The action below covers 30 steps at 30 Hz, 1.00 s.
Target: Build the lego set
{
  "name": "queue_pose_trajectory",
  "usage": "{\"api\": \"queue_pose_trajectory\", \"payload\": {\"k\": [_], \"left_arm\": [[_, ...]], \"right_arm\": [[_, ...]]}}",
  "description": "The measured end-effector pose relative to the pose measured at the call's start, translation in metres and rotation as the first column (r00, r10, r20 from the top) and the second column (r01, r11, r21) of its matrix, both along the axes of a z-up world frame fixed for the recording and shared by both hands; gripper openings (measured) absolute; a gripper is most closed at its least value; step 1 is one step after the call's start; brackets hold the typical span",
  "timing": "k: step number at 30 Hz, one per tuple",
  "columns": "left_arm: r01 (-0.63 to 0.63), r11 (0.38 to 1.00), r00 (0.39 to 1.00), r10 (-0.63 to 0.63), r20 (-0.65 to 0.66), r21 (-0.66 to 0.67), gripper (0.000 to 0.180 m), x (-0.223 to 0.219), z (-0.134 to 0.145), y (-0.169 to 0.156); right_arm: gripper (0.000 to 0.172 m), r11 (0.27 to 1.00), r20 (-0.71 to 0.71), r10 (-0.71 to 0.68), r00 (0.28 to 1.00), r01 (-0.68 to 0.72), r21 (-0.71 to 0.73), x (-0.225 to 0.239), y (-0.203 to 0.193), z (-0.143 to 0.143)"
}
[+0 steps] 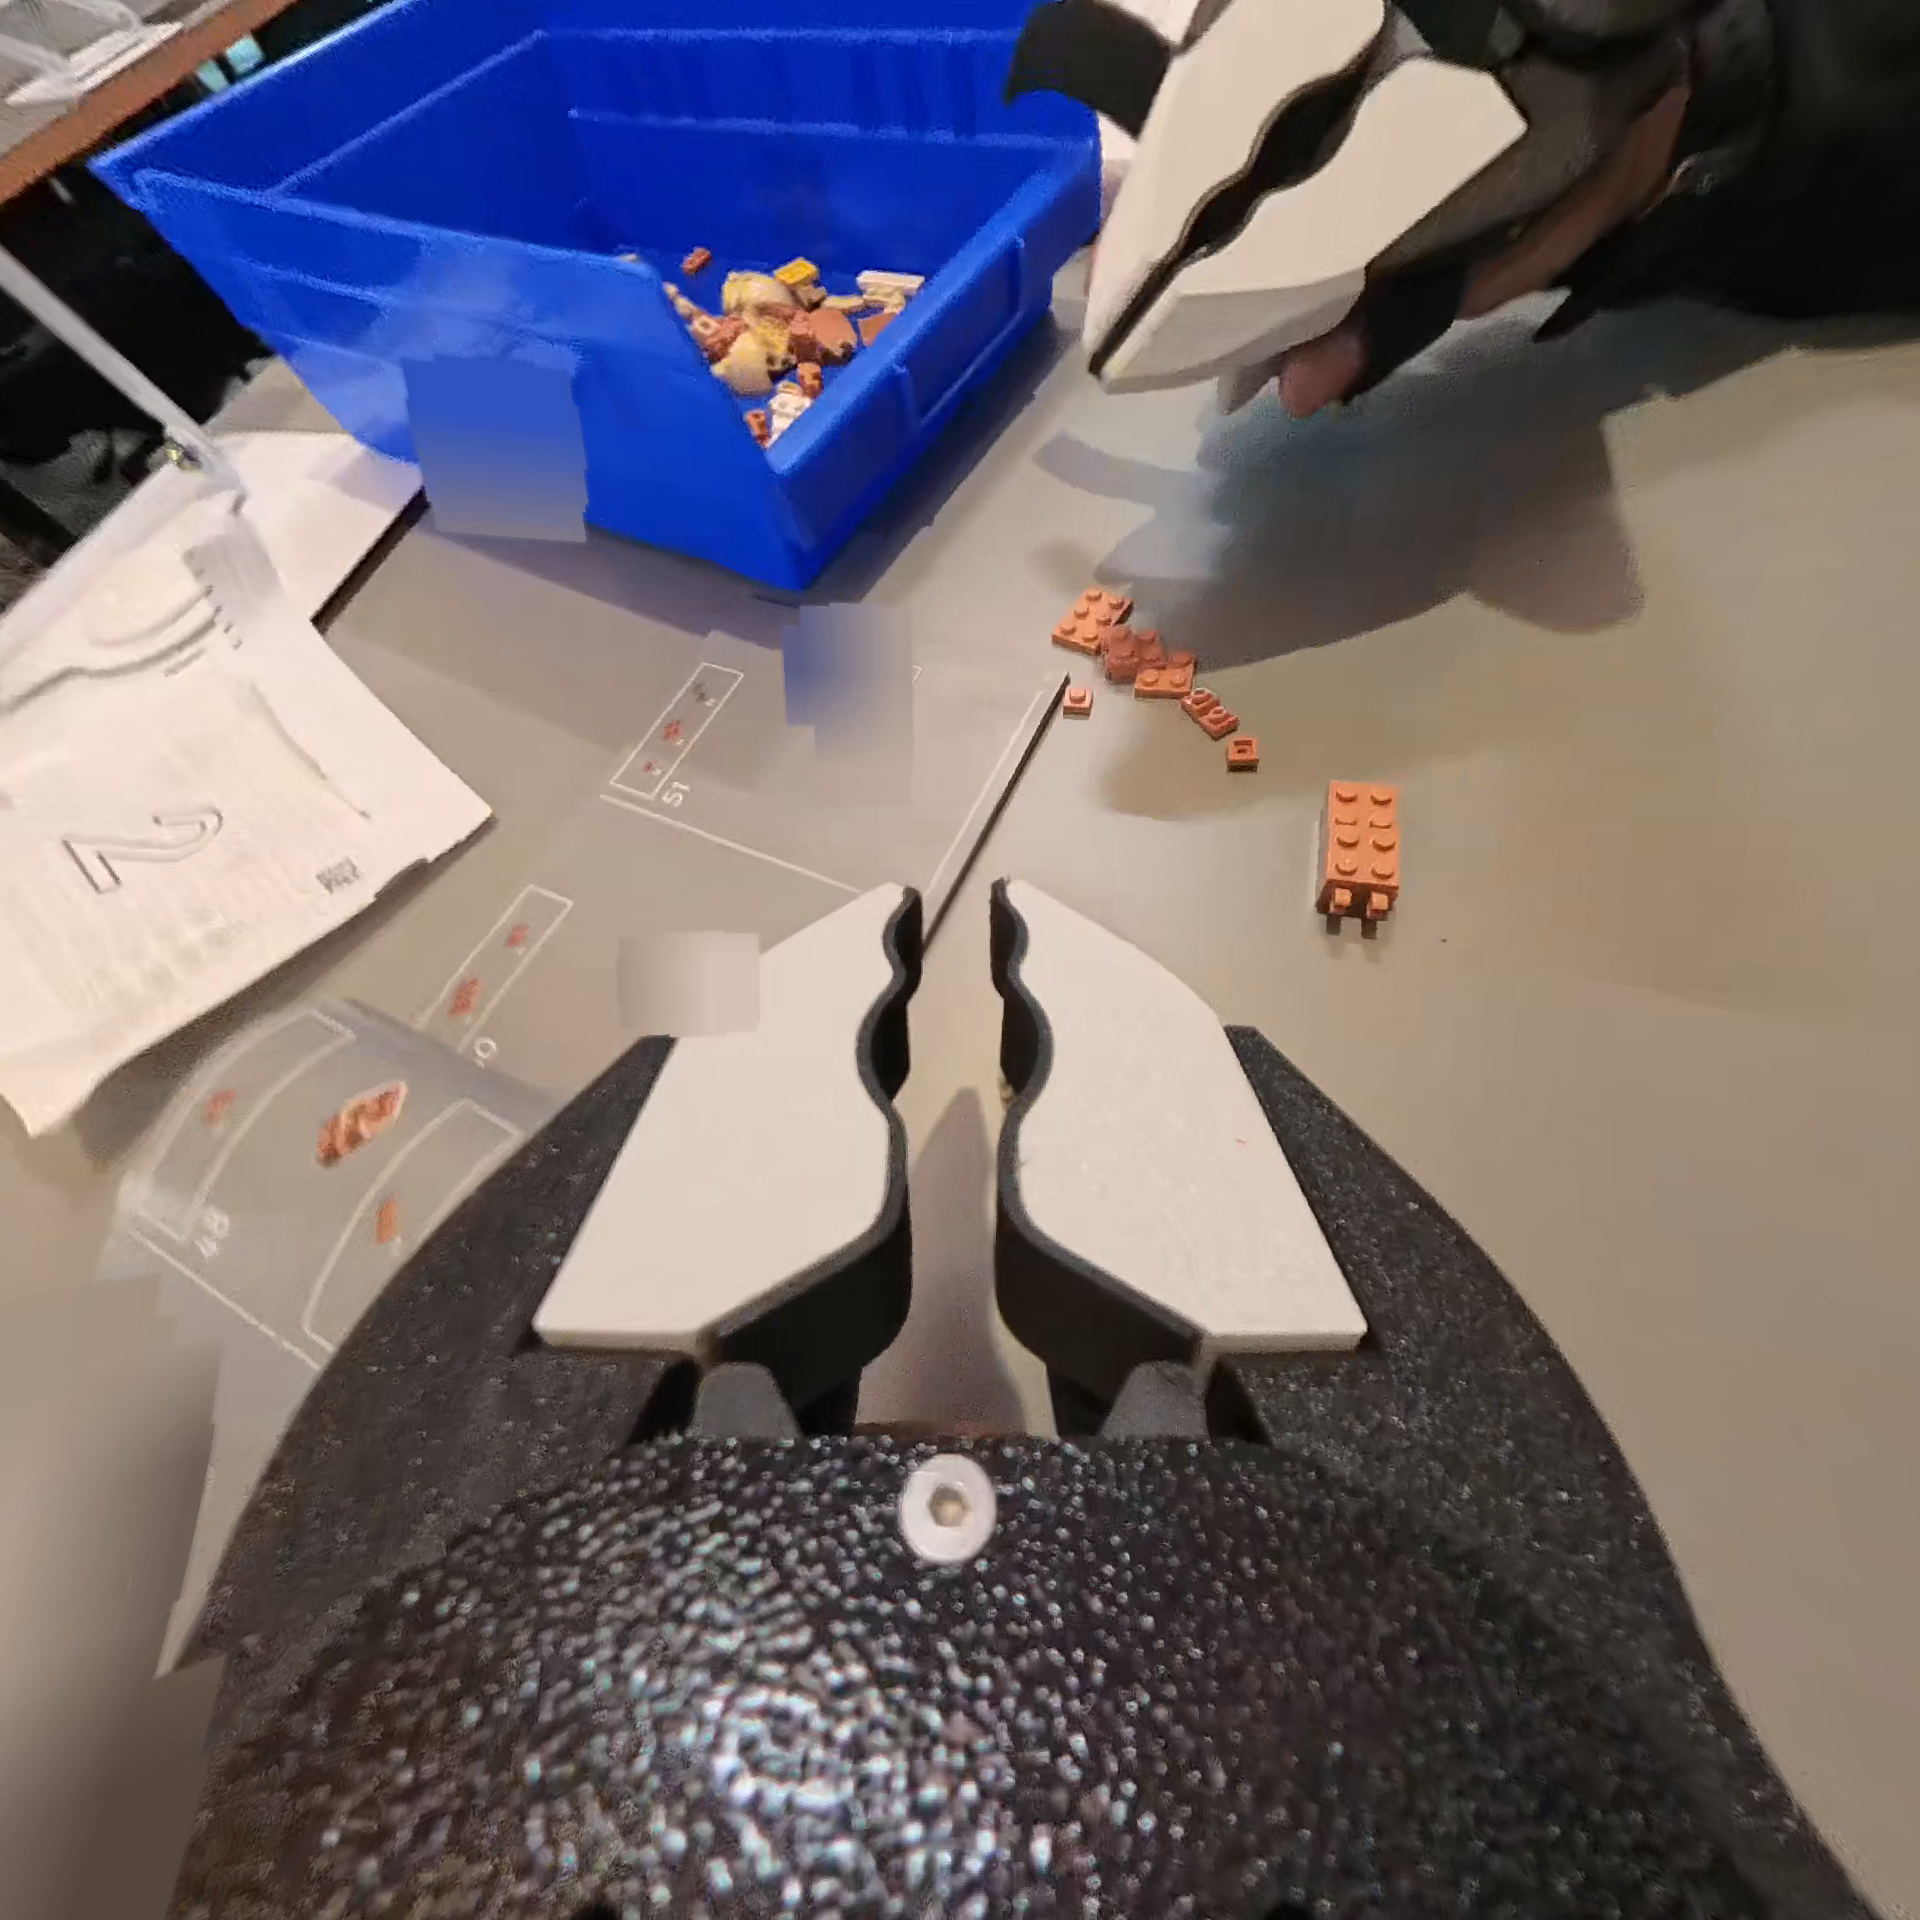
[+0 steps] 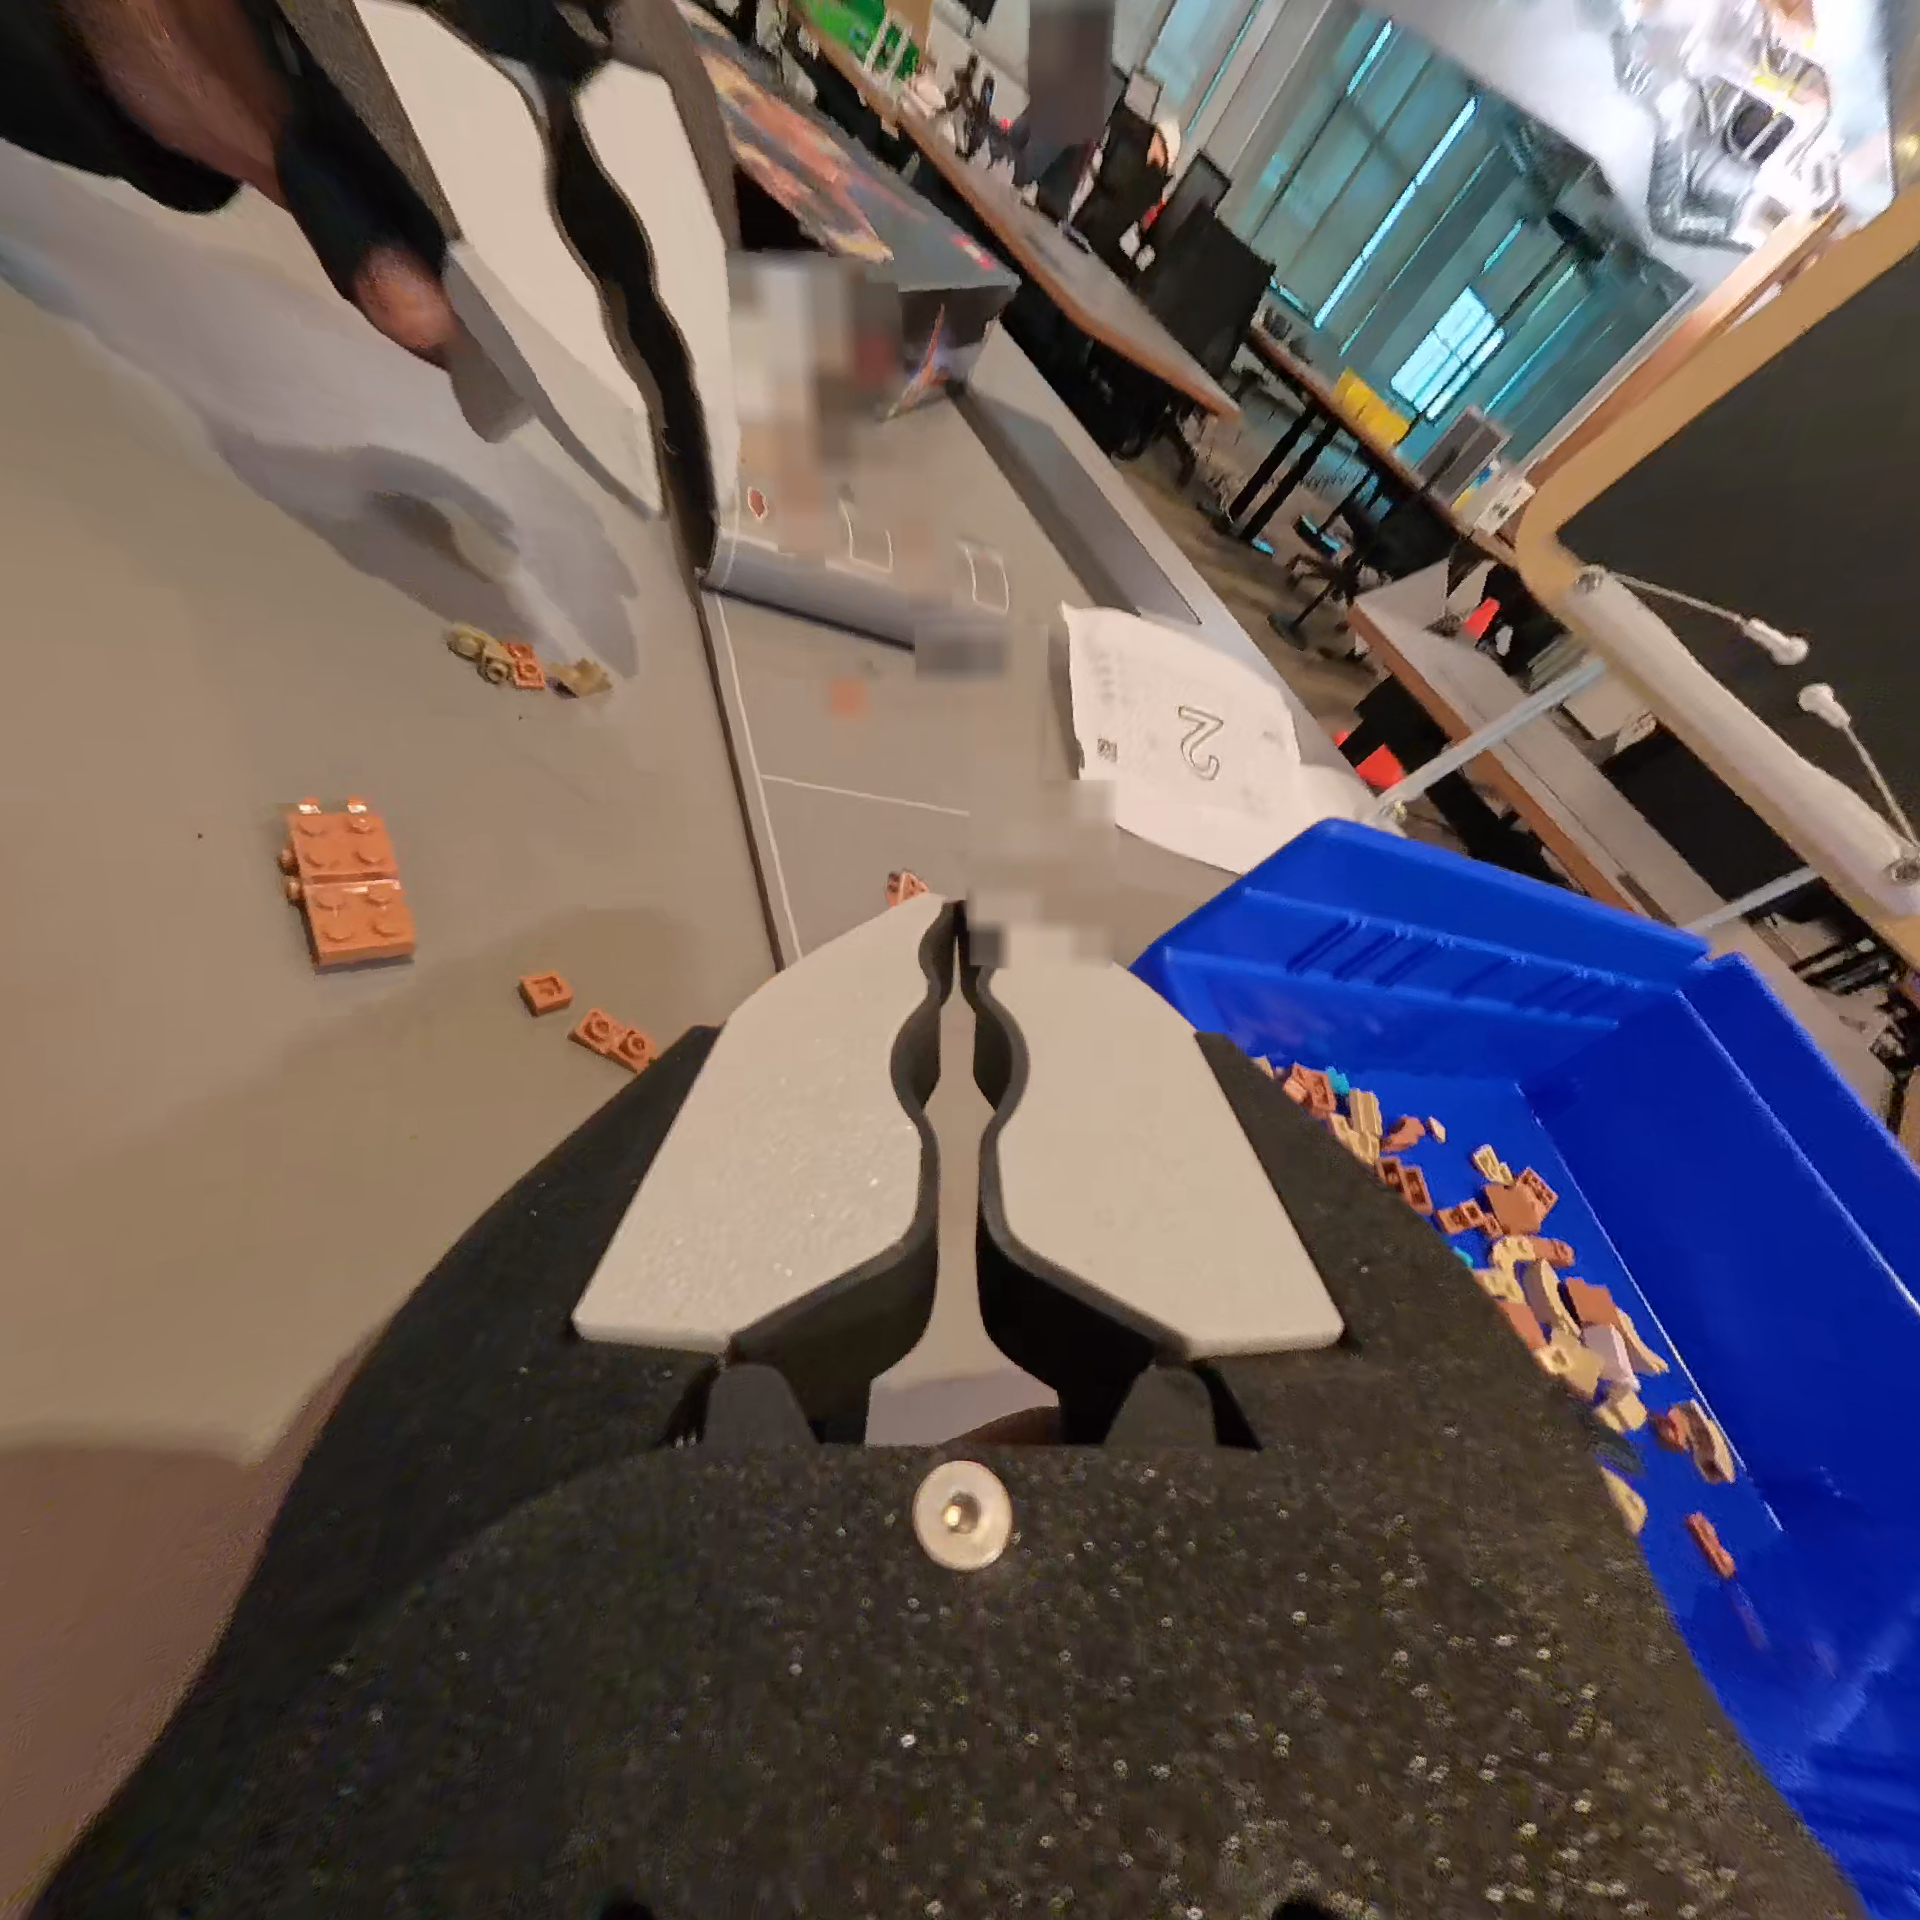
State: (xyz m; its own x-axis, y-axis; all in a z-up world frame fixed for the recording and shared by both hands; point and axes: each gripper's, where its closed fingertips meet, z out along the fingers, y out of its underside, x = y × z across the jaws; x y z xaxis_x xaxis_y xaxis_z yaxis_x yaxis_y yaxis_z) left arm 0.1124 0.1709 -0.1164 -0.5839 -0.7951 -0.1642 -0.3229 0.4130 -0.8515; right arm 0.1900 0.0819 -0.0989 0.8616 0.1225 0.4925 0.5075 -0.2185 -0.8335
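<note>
Right, your left hand-held gripper (image 1: 954, 902) hovers over the counter (image 1: 1558, 1143), jaws narrowly apart with nothing between them; an orange brick block (image 1: 1359, 850) lies ahead to its right. Your right hand-held gripper (image 2: 956, 920) has its tips closed together, bare, the blue bin (image 2: 1558, 1039) of small bricks just to its right.

blue bin (image 1: 862, 499) of small bricks | white paper sheet (image 1: 208, 831) | orange bricks (image 1: 1361, 847) on grey table (image 1: 1558, 1039)
</note>
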Motion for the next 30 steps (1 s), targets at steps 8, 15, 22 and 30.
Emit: {"api": "queue_pose_trajectory", "payload": {"k": [8, 15, 22, 30], "left_arm": [[0.327, 0.911, 0.945, -0.309, -0.108, 0.251, 0.01, 0.023, -0.026, -0.056], [0.428, 0.87, 0.897, -0.375, -0.234, 0.245, 0.015, 0.061, -0.044, -0.084], [0.414, 0.897, 0.873, -0.343, -0.348, 0.154, 0.008, 0.062, -0.058, -0.083], [0.43, 0.888, 0.86, -0.346, -0.376, 0.165, 0.008, 0.058, -0.062, -0.083]], "right_arm": [[0.0, 0.997, -0.07, 0.061, 0.996, -0.058, 0.045, 0.001, 0.0, 0.001], [0.0, 0.999, -0.158, 0.035, 0.987, -0.03, 0.03, 0.016, -0.009, -0.004], [0.0, 0.999, -0.189, 0.037, 0.981, -0.033, 0.025, 0.016, -0.013, -0.005], [0.0, 0.999, -0.171, 0.038, 0.984, -0.035, 0.021, 0.013, -0.016, -0.007]]}}
